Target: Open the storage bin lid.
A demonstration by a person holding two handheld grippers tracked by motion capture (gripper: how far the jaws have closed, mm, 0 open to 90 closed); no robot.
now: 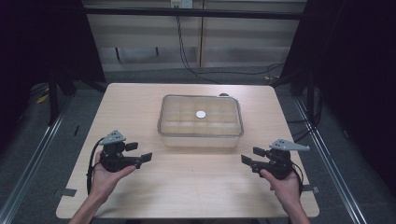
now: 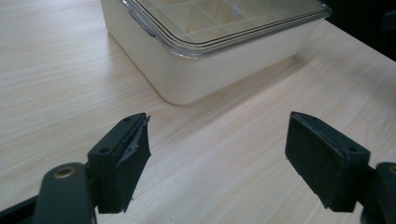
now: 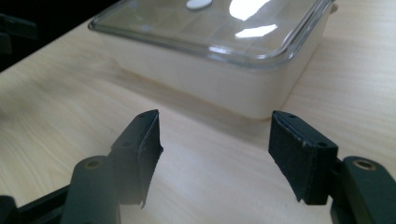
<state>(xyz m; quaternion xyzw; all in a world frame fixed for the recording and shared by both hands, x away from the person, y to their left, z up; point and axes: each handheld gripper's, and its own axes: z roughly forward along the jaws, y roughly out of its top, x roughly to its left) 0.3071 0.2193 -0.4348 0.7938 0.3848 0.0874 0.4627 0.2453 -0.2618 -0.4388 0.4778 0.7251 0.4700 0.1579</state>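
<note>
A cream box [image 1: 201, 135] with a clear lid [image 1: 201, 116] sits at the middle of the wooden table [image 1: 187, 186]; a grid of compartments shows through the lid, and a small white disc [image 1: 201, 114] sits at its centre. My left gripper [image 1: 138, 151] is held near the box's front left corner, open, with nothing between its jaws. My right gripper [image 1: 252, 156] is off the box's front right corner, also open and empty. In the left gripper view the box [image 2: 205, 70] lies ahead of the gripper [image 2: 217, 154]. The right gripper view has the box [image 3: 205, 74] just beyond the gripper [image 3: 215, 149].
Bare tabletop lies in front of the box and between the two hands. Cables [image 1: 196, 70] run across the grey floor behind the table. Metal rails [image 1: 37, 149] flank the table on both sides. Dark curtains close in at left and right.
</note>
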